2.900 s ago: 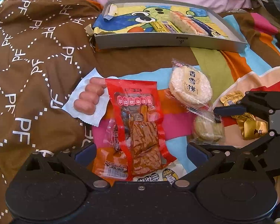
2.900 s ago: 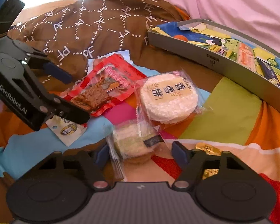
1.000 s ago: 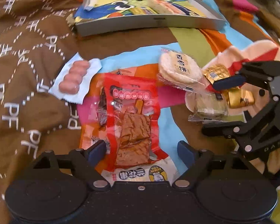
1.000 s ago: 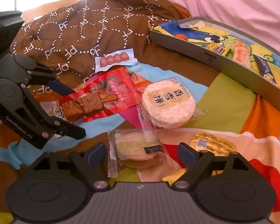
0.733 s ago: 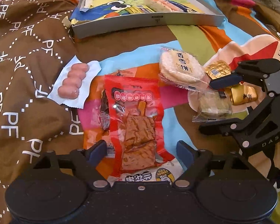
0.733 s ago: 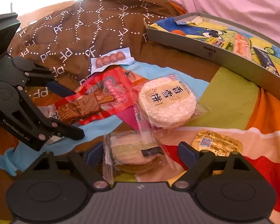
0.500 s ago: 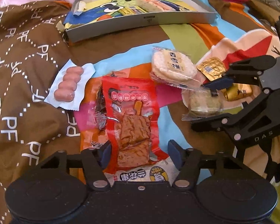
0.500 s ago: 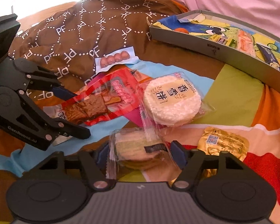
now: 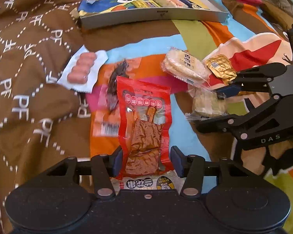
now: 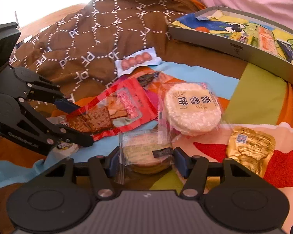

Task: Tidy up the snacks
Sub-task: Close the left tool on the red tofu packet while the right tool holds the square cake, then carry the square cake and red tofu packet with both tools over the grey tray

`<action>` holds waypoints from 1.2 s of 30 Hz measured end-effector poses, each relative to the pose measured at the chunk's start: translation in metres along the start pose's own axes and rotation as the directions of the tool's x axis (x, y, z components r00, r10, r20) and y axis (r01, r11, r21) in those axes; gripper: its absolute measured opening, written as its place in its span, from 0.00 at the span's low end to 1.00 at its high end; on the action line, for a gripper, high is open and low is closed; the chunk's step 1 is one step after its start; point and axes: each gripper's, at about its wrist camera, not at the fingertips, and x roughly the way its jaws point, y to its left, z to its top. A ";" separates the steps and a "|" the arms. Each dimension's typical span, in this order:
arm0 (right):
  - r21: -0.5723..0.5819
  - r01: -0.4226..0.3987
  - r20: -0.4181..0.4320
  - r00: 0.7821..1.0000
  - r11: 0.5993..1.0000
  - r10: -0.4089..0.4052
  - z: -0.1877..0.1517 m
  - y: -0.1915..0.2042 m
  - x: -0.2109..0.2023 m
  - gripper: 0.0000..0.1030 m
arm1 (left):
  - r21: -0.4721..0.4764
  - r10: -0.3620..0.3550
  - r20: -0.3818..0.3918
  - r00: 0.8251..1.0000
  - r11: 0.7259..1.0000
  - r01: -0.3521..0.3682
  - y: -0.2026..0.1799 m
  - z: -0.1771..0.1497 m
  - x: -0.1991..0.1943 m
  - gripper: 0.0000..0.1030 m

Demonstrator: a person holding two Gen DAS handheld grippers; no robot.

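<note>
Your left gripper [image 9: 146,160] has its fingers closed against both sides of the red snack packet [image 9: 144,124], which lies flat on the colourful blanket [image 9: 197,39]. Your right gripper [image 10: 145,161] is pinching the clear-wrapped biscuit packet [image 10: 144,150]; the frame is a bit blurred there, so you may not have full contact on both sides. The round rice cracker [image 10: 192,108] overlaps the biscuit packet's far corner. The gold packet [image 10: 251,148] sits to its right, apart from it. The sausage pack [image 9: 82,69] rests at the edge of the brown patterned cloth [image 9: 29,58]. The grey box [image 9: 152,16] stands further back, holding a few snacks.
</note>
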 end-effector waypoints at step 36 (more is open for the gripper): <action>0.185 -0.031 -0.071 0.996 0.982 0.045 -0.025 0.060 -0.053 0.59 | -0.073 -0.112 -0.022 0.994 0.991 0.110 0.011 -0.042 -0.036 0.51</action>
